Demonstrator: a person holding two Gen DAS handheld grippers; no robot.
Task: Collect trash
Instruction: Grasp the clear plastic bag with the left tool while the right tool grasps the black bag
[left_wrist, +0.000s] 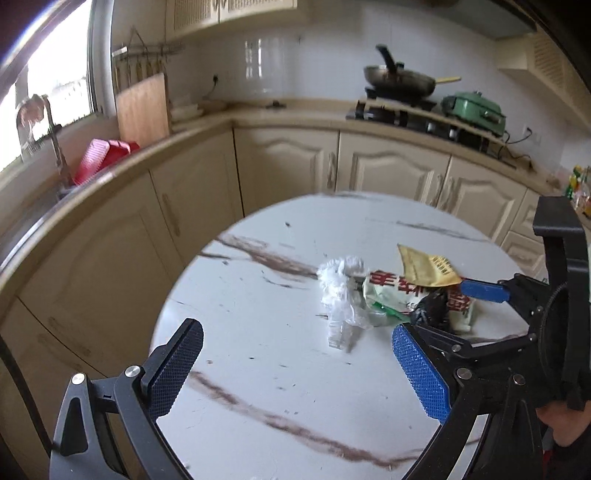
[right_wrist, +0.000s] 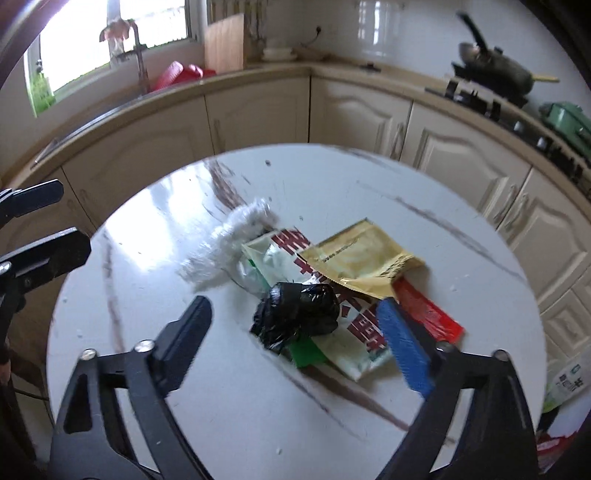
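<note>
A pile of trash lies on the round white marble table. It holds a crumpled white plastic wad, a green-and-white packet with red characters, a gold packet, a red wrapper and a black bag wad. My right gripper is open and straddles the black wad without touching it. Its blue finger shows at the pile's right. My left gripper is open, just short of the white plastic.
Cream cabinets and a counter curve behind the table. A stove carries a wok and a green pot. A red basket and a cutting board stand near the sink. A hand holds the right gripper.
</note>
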